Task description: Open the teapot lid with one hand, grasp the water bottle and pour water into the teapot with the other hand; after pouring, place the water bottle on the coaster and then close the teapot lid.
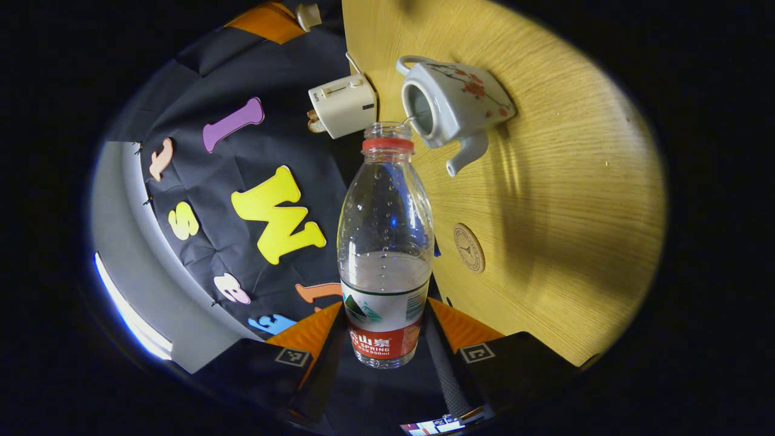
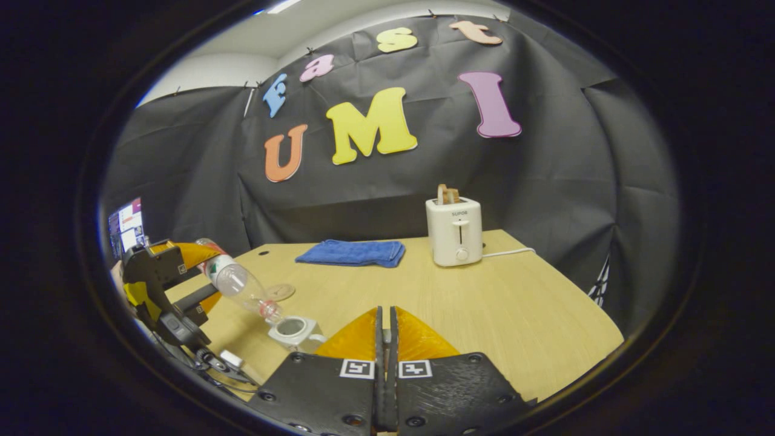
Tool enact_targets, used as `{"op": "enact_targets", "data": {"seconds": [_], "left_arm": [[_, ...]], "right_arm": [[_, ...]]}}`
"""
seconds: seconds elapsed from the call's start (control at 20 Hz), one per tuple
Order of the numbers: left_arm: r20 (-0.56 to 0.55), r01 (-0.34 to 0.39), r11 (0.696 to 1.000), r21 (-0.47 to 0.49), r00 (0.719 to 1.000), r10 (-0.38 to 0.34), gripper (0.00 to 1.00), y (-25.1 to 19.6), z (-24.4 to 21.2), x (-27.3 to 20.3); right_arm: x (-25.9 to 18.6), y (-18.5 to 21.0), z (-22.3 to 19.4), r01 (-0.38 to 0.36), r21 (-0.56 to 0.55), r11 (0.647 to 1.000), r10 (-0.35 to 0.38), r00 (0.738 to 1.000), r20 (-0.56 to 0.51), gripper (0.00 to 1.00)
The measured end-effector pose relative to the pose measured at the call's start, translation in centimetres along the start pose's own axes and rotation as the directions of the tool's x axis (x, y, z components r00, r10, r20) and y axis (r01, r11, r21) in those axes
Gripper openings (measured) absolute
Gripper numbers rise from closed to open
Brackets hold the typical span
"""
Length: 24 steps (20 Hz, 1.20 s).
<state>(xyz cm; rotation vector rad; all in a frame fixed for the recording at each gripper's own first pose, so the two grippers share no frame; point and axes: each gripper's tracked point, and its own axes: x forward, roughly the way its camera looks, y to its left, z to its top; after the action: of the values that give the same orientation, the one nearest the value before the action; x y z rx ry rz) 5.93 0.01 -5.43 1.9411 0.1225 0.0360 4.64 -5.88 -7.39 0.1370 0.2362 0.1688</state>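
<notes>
Clamped on my left gripper (image 1: 385, 330) jaws is the clear ribbed plastic water bottle (image 1: 385, 242), tipped with its open mouth at the lidless white ceramic teapot (image 1: 451, 103). My right gripper (image 2: 385, 339) jaws are pressed together, nothing visible between them. Round coaster (image 1: 469, 247) lies nearby on the woodgrain table (image 1: 575, 200).

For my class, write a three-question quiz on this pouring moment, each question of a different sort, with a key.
1. True or false: the teapot has its lid on.
2. Which tool holds the water bottle? A) left tool B) right tool
3. Fill in: behind the table, a slice of bread sticks up from the ______.

Key: 1. False; the opening is uncovered, with the bottle's mouth tipped at it. 2. A; the right tool's fingers are closed together, and nothing can be seen between them. 3. toaster, standing right of the blue cloth.
</notes>
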Motion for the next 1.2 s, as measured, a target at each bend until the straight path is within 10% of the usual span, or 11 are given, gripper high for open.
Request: {"op": "enact_targets", "data": {"seconds": [1.2], "left_arm": [[0.023,-0.138,0.966,0.219,0.99,0.136,0.78,4.8,1.0,0.4]], "right_arm": [[-0.8,0.3,0.9,-0.026,-0.016,1.0,0.026,0.999,0.022,0.0]]}}
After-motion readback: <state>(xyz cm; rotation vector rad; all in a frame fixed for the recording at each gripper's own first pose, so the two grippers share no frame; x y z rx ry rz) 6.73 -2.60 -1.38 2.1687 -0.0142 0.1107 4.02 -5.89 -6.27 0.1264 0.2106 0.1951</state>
